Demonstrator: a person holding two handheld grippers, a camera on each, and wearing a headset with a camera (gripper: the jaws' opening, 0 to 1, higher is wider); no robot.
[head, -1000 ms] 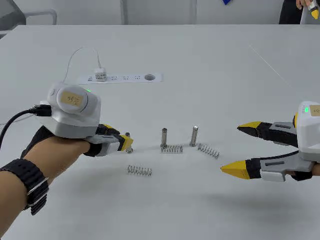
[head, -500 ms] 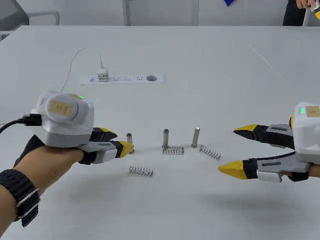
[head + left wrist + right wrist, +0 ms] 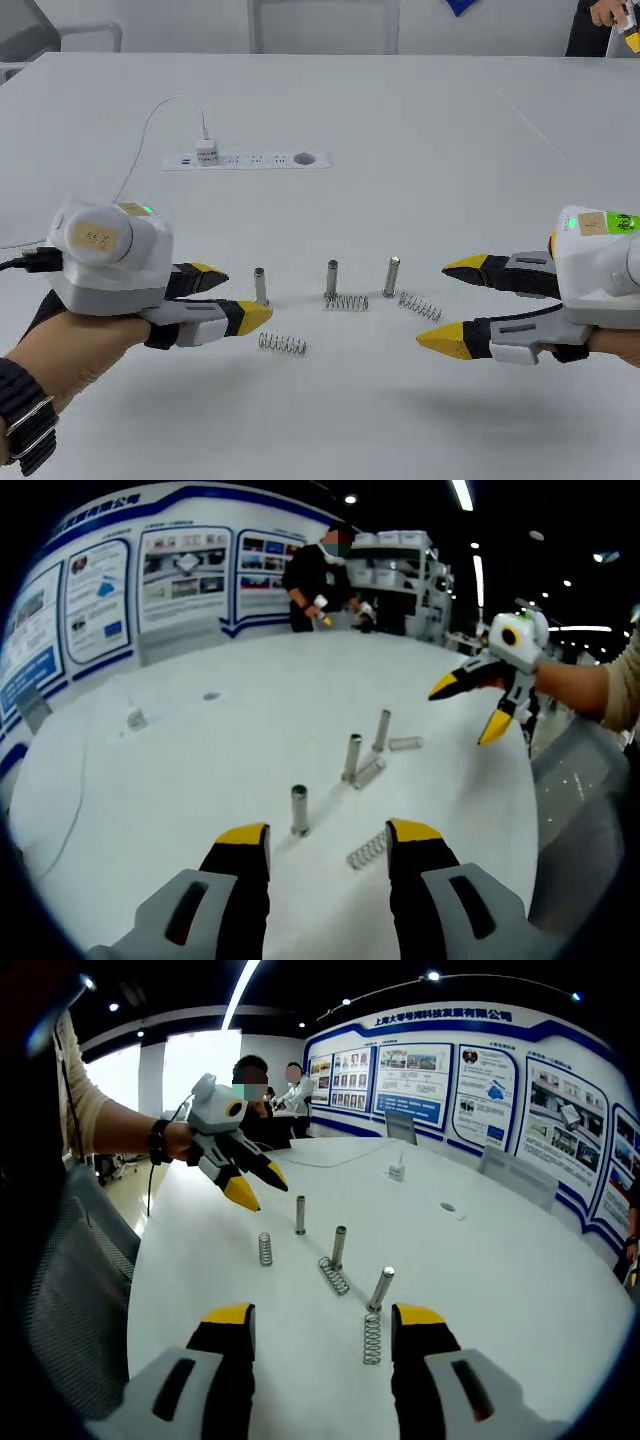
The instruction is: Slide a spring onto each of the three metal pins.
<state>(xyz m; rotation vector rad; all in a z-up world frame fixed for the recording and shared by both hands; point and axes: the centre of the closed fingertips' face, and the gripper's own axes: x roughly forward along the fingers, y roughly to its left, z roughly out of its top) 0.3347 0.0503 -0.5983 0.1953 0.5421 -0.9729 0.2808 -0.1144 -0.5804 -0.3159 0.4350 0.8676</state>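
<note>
Three metal pins (image 3: 331, 277): upright, bare.
Three springs (image 3: 281, 344): loose on table (image 3: 420, 150), none fitted.
Left gripper (image 3: 245, 294): jaws wide, empty; one pin, one spring just off tips.
Right gripper (image 3: 434, 303): jaws wide, empty; spring just ahead.
Judged: zero done, three left.

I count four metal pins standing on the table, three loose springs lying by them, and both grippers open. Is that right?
Not quite. The head view shows three pins, not four: left pin, middle pin, right pin. The rest holds: near spring, middle spring and right spring lie loose, left gripper and right gripper open.
</note>
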